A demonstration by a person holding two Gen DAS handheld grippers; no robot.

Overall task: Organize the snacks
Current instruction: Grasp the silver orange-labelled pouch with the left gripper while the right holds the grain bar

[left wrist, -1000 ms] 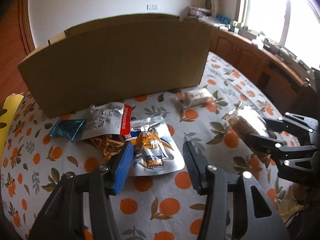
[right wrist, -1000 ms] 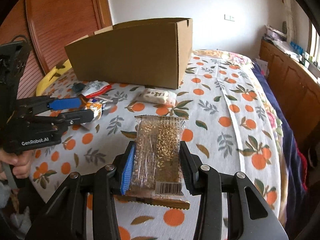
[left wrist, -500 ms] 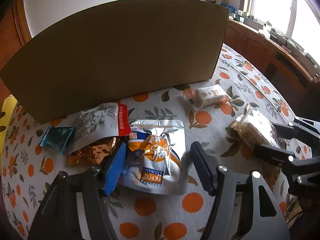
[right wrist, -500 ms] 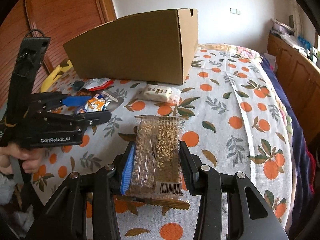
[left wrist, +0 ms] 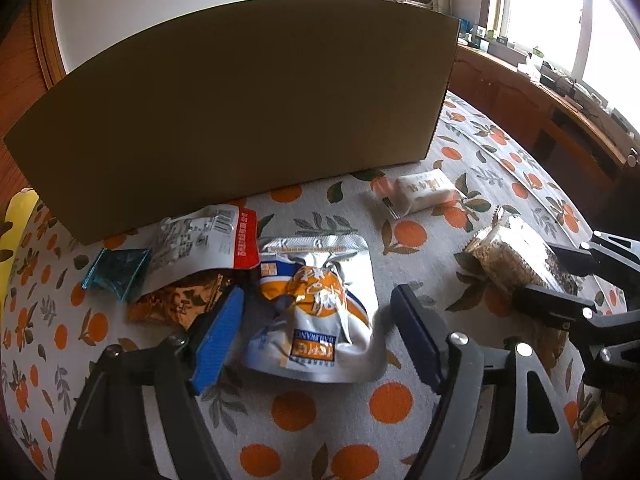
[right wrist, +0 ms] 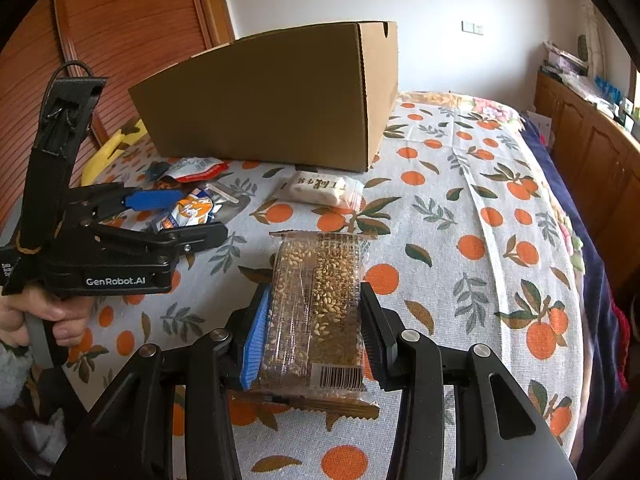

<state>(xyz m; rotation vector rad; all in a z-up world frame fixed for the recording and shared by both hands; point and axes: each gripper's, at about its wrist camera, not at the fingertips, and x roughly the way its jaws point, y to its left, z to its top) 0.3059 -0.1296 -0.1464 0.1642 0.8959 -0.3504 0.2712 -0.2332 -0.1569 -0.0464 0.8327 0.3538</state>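
We see our right claw (right wrist: pixel 312 332) clamped on a clear-wrapped bar of pressed seeds and grains (right wrist: pixel 318 304), low in the middle of the right wrist view, with the bar sticking forward over the orange-printed cloth (right wrist: pixel 460 216). Our left claw (left wrist: pixel 316 340) has just been opening, and its jaws stand wide apart on either side of a silver pouch with an orange and blue label (left wrist: pixel 316 304), which lies flat on the cloth at the centre of the left wrist view; the pads do not press it. To the pouch's left sit a white and red packet (left wrist: pixel 204 240), a brown crinkled wrapper (left wrist: pixel 176 304) and a small teal square packet (left wrist: pixel 116 272). A white wrapped cake (left wrist: pixel 424 192) lies right of centre. A large brown cardboard box (left wrist: pixel 240 112) fills the upper frame behind them all.
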